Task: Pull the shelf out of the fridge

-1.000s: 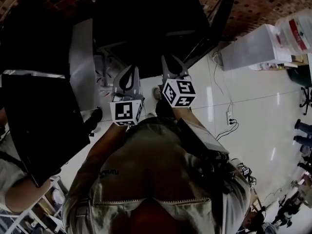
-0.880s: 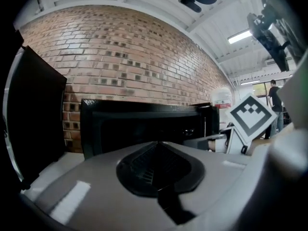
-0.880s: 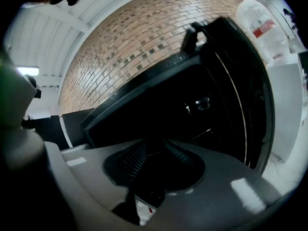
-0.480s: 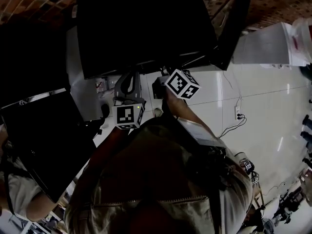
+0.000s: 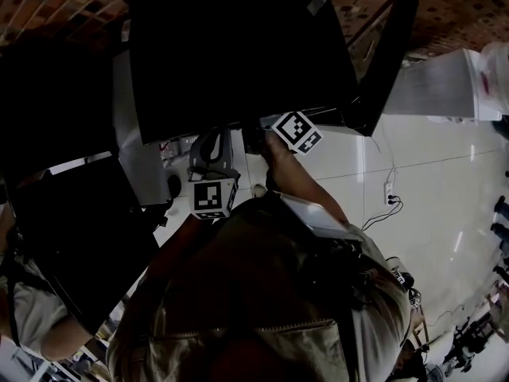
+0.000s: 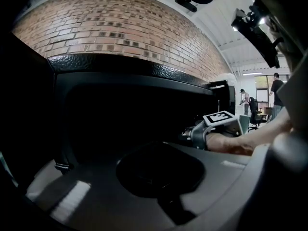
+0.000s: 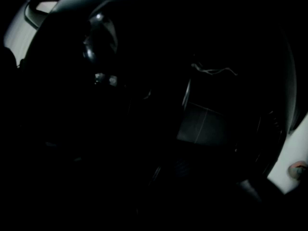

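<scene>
The black fridge (image 5: 238,46) stands open in front of me, its door (image 5: 390,54) swung out to the right. My right gripper's marker cube (image 5: 297,131) sits at the lower edge of the dark opening, and its jaws reach inside, out of sight. In the left gripper view the right gripper (image 6: 192,136) and the hand (image 6: 231,143) on it point into the black interior. The right gripper view is nearly all dark, with only a faint pale panel (image 7: 202,124); I cannot make out a shelf. My left gripper (image 5: 213,134) hangs below the opening, fingers together, holding nothing.
A large black panel (image 5: 71,229) lies at the left, beside another person's arm (image 5: 32,325). A white cabinet (image 5: 433,86) stands at the right, with a power strip and cable (image 5: 388,191) on the glossy floor. A brick wall (image 6: 120,23) rises behind the fridge.
The view has drawn closer to the fridge. My right gripper has gone forward, so its jaws have vanished into the dark opening. The left gripper has stayed roughly where it was.
</scene>
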